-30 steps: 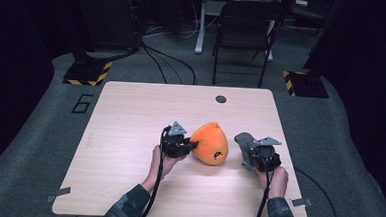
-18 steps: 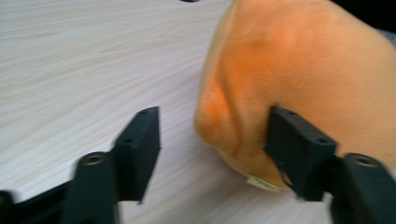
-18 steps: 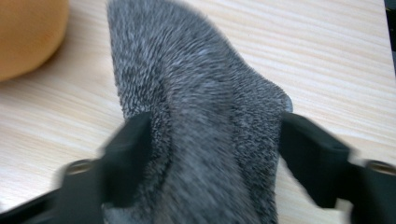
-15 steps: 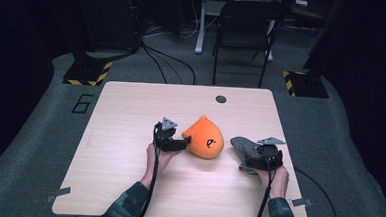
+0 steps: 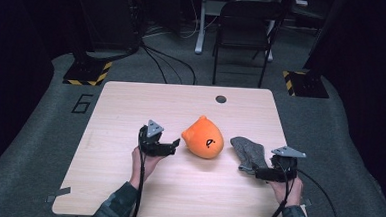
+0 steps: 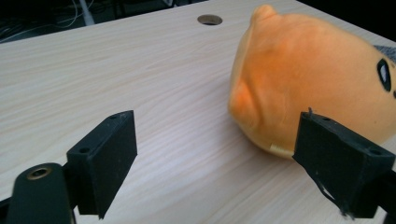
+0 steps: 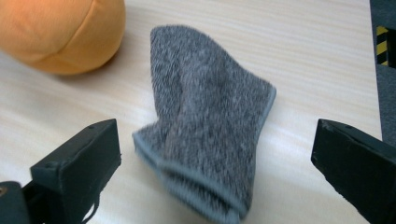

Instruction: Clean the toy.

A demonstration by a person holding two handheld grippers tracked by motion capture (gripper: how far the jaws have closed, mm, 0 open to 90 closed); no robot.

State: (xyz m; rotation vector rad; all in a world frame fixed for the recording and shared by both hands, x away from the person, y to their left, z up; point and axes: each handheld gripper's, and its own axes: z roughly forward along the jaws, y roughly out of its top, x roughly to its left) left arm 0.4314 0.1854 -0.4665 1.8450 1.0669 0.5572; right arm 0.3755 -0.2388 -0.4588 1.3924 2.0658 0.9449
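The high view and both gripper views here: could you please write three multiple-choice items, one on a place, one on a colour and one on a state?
1. Where does the grey cloth lie?
A. right of the orange plush toy
B. on top of the toy
C. on the floor

2. What colour is the plush toy?
A. green
B. orange
C. white

3. How do the jaws of the left gripper stand?
A. clamped on the toy
C. clamped on the cloth
B. open, holding nothing

Answers: 1 A, the high view shows the cloth beside the toy on the table; 2 B, plainly orange; 3 B, bare table shows between the jaws.
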